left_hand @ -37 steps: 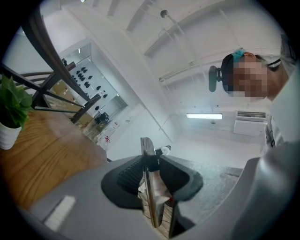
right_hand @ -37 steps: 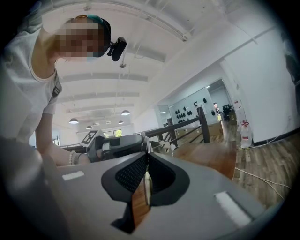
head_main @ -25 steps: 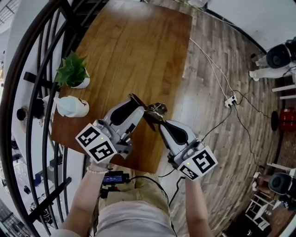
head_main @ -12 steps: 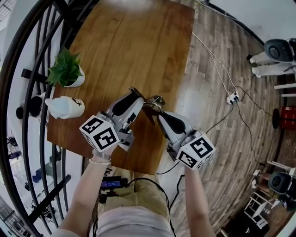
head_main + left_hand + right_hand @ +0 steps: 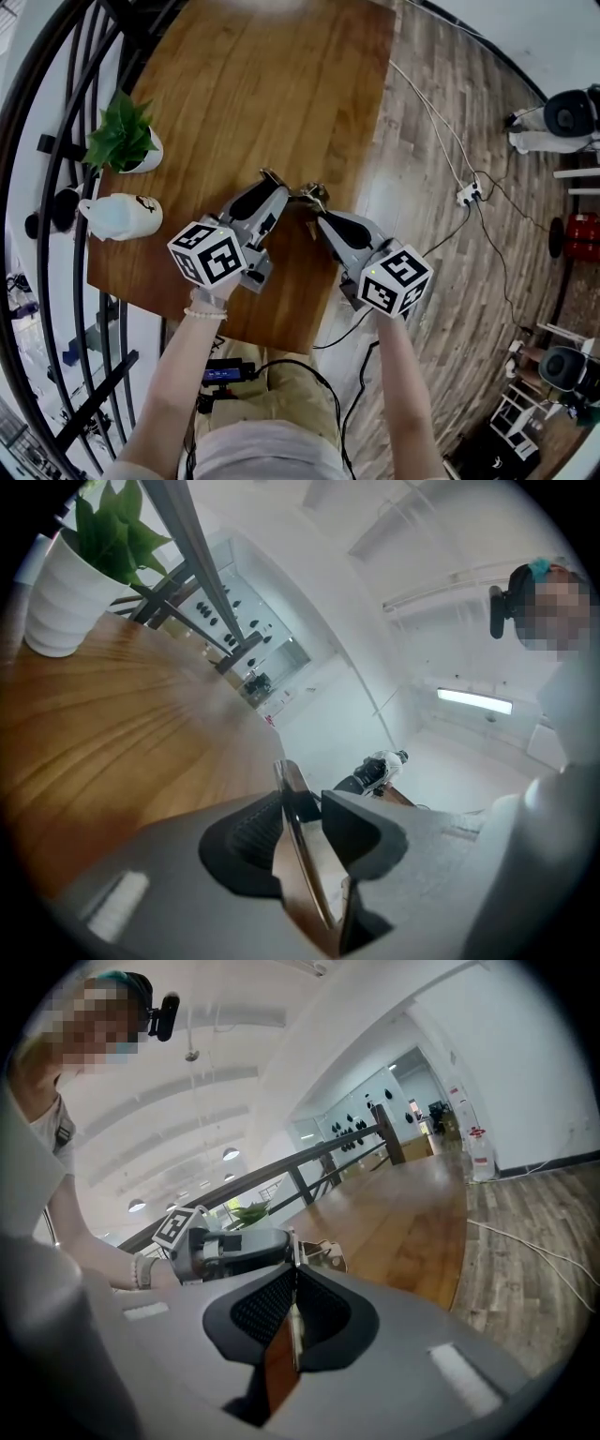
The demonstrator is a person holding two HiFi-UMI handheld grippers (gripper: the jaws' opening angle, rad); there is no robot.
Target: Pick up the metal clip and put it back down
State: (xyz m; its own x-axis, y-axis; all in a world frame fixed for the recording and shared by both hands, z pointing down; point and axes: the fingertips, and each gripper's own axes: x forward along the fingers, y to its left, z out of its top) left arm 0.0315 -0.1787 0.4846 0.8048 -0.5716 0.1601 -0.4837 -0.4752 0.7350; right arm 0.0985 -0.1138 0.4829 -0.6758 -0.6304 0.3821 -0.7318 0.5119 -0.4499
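The metal clip (image 5: 309, 195) hangs over the wooden table (image 5: 262, 84) near its front right part, held between both grippers. My left gripper (image 5: 275, 182) is shut on one brownish metal handle (image 5: 298, 836) of the clip. My right gripper (image 5: 319, 218) is shut on the other handle (image 5: 292, 1326). In the right gripper view the clip's shiny head (image 5: 321, 1253) sticks out past the jaws, with the left gripper (image 5: 234, 1244) right behind it. The two grippers meet at the clip in a V shape.
A potted green plant (image 5: 122, 141) and a white lying object (image 5: 117, 216) sit at the table's left edge. A dark railing (image 5: 56, 141) runs along the left. White cables (image 5: 431, 131) and a power strip (image 5: 466, 195) lie on the wood floor at the right.
Both grippers, still holding the clip, have drifted slightly farther over the table and closer together. The head view has shifted a little.
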